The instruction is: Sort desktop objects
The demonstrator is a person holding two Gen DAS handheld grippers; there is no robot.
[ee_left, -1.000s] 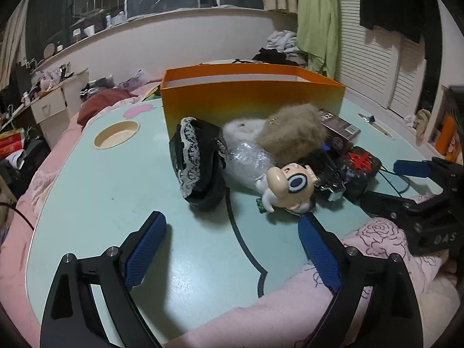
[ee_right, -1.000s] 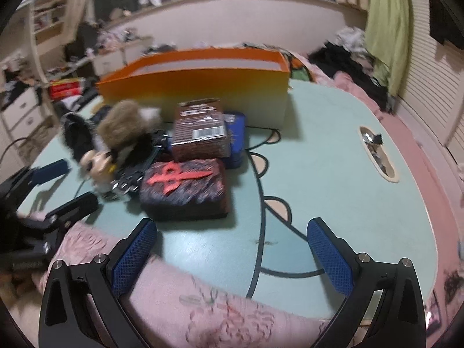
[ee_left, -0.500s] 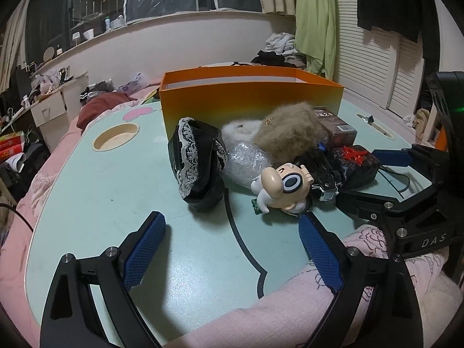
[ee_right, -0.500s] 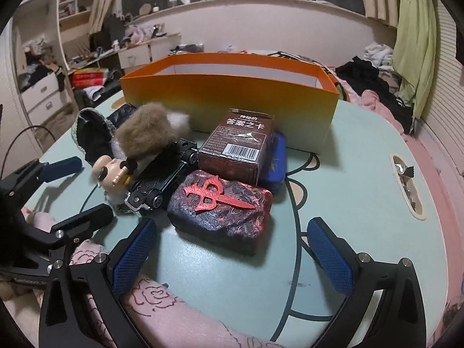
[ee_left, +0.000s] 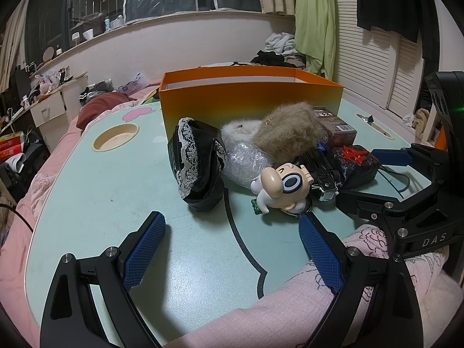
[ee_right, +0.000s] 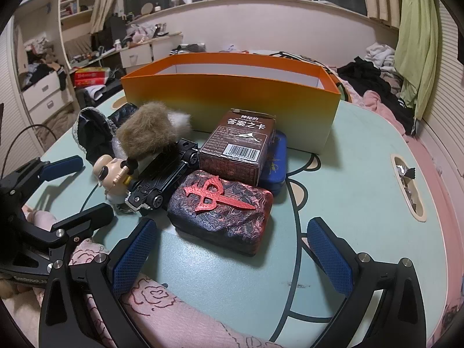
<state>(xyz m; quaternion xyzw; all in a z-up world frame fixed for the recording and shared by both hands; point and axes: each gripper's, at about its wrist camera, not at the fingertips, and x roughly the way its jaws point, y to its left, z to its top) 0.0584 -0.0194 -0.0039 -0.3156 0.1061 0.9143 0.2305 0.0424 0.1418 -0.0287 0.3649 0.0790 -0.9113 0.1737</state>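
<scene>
An open orange box [ee_left: 249, 98] [ee_right: 232, 104] stands at the back of the pale green table [ee_left: 101, 179]. In front of it lies a pile: a black lace-trimmed pouch [ee_left: 197, 162], a bubble-wrapped bundle [ee_left: 246, 162], a brown fur ball [ee_left: 287, 133] [ee_right: 145, 133], a cartoon figurine [ee_left: 284, 185] [ee_right: 113, 174], a black toy car [ee_right: 162, 179], a brown card box [ee_right: 240, 148], a blue case [ee_right: 275, 162] and a dark red-crossed case [ee_right: 223, 206] [ee_left: 353, 162]. My left gripper [ee_left: 232, 243] is open, short of the figurine. My right gripper [ee_right: 232, 249] is open, just before the red-crossed case.
A round cup recess [ee_left: 116, 136] is sunk into the table at the left, and a slot with foil scraps [ee_right: 409, 185] at the right. Pink bedding [ee_right: 162, 313] lies along the near edge. Cluttered drawers and clothes surround the table.
The right gripper has moved forward and left toward the red-crossed case, which now looms larger. The left gripper has barely shifted. Both stay open.
</scene>
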